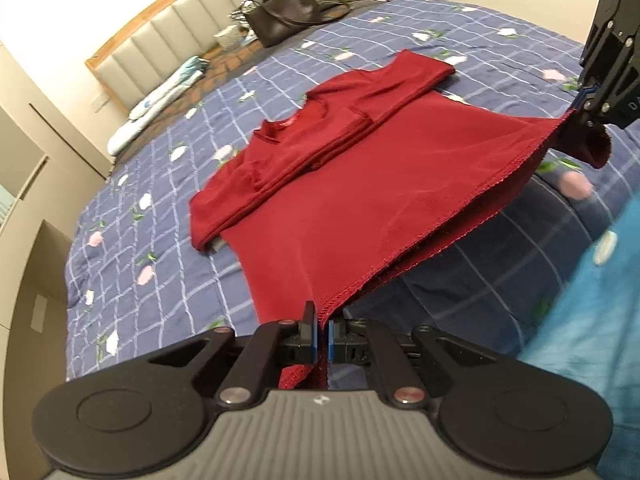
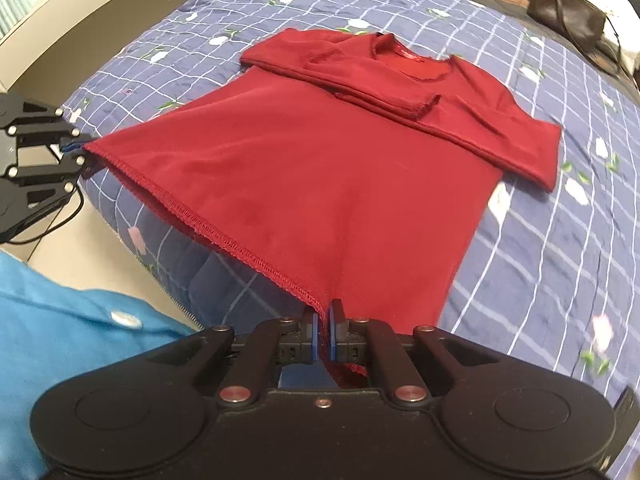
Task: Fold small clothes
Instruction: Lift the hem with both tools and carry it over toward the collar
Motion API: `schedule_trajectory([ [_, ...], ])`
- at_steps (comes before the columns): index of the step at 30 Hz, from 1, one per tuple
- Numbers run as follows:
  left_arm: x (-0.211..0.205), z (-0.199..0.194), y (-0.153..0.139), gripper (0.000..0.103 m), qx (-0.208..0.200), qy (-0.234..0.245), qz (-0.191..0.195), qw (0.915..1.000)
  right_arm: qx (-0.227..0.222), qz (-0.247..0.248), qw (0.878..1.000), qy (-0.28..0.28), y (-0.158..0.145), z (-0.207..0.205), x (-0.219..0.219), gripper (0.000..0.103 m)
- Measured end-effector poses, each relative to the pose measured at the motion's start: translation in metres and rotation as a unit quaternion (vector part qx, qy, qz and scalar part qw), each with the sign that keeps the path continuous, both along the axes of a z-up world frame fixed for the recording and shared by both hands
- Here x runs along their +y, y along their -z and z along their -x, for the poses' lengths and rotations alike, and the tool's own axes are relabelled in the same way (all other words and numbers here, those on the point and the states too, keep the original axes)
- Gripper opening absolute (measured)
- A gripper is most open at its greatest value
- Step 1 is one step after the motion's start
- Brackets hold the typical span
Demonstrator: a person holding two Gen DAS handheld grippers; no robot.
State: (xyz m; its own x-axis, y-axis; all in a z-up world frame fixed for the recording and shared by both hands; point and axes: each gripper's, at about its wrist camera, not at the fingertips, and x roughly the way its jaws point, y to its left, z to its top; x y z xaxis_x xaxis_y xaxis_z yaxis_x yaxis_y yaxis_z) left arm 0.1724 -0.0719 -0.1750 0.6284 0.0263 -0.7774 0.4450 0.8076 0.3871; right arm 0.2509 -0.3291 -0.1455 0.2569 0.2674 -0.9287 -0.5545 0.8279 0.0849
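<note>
- My left tongs [image 1: 321, 334]: pads pressed together on the hem corner of the red top [image 1: 360, 184]. A tuck of cloth is bunched behind the pads, so the bite looks deep enough to carry weight. I hold the corner so the hem can travel as one straight edge.
- Hem [image 2: 224, 236] between the two tongs: lifted clear of the bed [image 1: 160, 216], drawn fairly taut from one corner to the other. Tension is there to stop the middle sagging and dragging a crease along.
- Ahead of both tongs: the rest of the top lies flat on the quilt, collar [image 2: 412, 62] at the far end. Both sleeves [image 2: 380, 88] are already folded across the chest, stacked near the collar, so the body makes a plain rectangle, ready to be halved.
- My right tongs [image 2: 324, 336]: likewise closed, pinching the other hem corner. From the left camera I see them up and to the right, cloth trailing from the pads.
- Judgement: the step in hand is bringing the hem forward onto the shoulders. Both corners should move level, else the fold lands skewed.
- Far beyond the top, toward the headboard: a dark handbag [image 1: 286, 14], well apart.
- Near my body: blue shirt [image 2: 60, 340], low in both views.
</note>
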Motion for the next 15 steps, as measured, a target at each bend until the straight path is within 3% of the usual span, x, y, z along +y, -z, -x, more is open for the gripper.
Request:
schedule_trajectory([
  [15, 0.021, 0.069, 0.002, 0.003, 0.057, 0.016, 0.042, 0.9974, 0.017, -0.007, 0.997, 0.07, 0.002, 0.082, 0.003, 0.005],
])
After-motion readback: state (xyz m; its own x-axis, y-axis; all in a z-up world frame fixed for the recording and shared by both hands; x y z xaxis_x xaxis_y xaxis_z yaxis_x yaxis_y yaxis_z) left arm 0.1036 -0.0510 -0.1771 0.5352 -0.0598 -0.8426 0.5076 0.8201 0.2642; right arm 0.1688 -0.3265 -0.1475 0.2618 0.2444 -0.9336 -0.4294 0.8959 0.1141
